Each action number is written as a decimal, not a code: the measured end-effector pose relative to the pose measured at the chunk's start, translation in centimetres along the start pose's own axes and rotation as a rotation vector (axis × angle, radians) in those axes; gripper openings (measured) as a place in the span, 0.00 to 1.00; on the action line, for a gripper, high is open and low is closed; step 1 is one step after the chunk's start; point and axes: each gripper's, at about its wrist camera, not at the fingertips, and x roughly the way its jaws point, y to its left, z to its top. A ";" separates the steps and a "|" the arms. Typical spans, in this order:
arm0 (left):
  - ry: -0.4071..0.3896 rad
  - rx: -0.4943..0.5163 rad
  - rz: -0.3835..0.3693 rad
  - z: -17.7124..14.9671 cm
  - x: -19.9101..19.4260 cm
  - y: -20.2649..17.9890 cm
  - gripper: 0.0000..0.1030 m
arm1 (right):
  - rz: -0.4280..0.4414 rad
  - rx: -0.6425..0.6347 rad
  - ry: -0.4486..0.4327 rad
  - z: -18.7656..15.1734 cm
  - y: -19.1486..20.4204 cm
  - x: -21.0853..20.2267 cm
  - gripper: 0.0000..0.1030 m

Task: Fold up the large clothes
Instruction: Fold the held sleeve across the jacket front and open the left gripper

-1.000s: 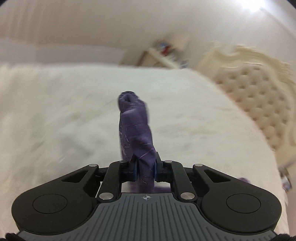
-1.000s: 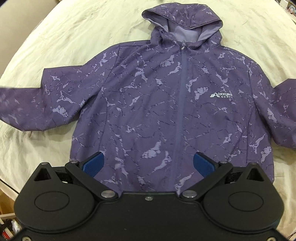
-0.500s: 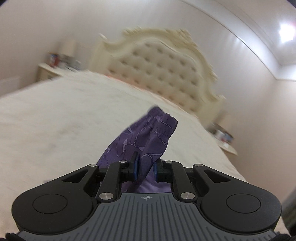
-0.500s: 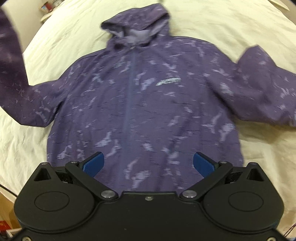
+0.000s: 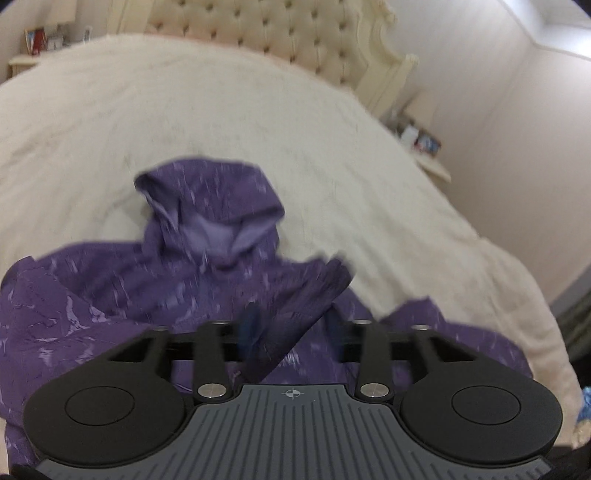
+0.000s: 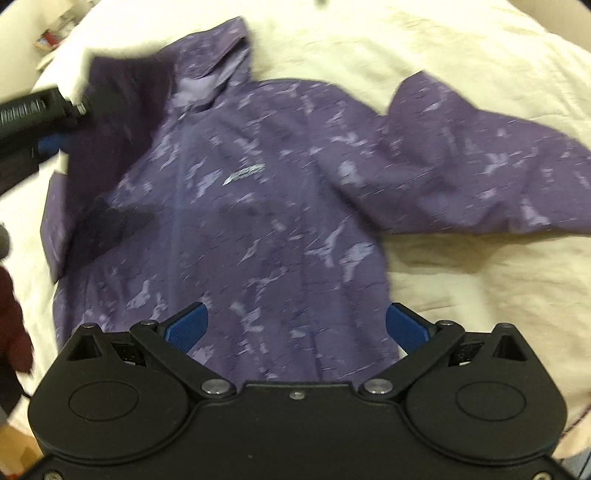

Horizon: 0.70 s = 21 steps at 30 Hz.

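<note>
A purple hooded jacket point(image 6: 258, 206) with pale marbling lies front up on a cream bed point(image 6: 461, 280). Its hood point(image 5: 210, 218) points toward the headboard. My left gripper point(image 5: 291, 325) has its jaws parted, and the jacket's sleeve point(image 5: 295, 306) hangs between them over the jacket's chest; the frame is blurred. In the right wrist view the left gripper point(image 6: 55, 136) is at the upper left with that sleeve point(image 6: 122, 110) folded inward. My right gripper point(image 6: 295, 326) is open and empty above the jacket's hem. The other sleeve point(image 6: 480, 173) lies spread out to the right.
A tufted cream headboard point(image 5: 280, 33) stands at the far end of the bed. A bedside shelf point(image 5: 424, 144) with small items is on the right, another shelf point(image 5: 33, 48) on the left. A dark red garment point(image 6: 11, 317) hangs at the left edge.
My left gripper swung the held sleeve up and across over the jacket's chest, and its jaws have spread. The right gripper drifted left over the hem and stayed open.
</note>
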 end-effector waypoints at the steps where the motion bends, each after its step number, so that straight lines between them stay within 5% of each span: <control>1: 0.002 0.011 0.001 -0.5 -0.2 -0.9 0.49 | -0.005 0.006 -0.003 0.2 -0.2 -0.2 0.99; 5: -0.008 0.062 0.002 -0.5 -1.5 -1.8 0.67 | -0.037 0.003 -0.025 1.2 0.3 -1.2 0.99; 12: 0.019 0.100 0.069 -1.8 -4.1 -4.4 0.68 | -0.078 -0.035 -0.020 2.3 2.4 -1.8 0.99; 21: 0.184 0.065 0.195 -3.7 -5.6 -1.6 0.68 | -0.064 -0.149 0.072 2.7 6.2 -0.1 0.99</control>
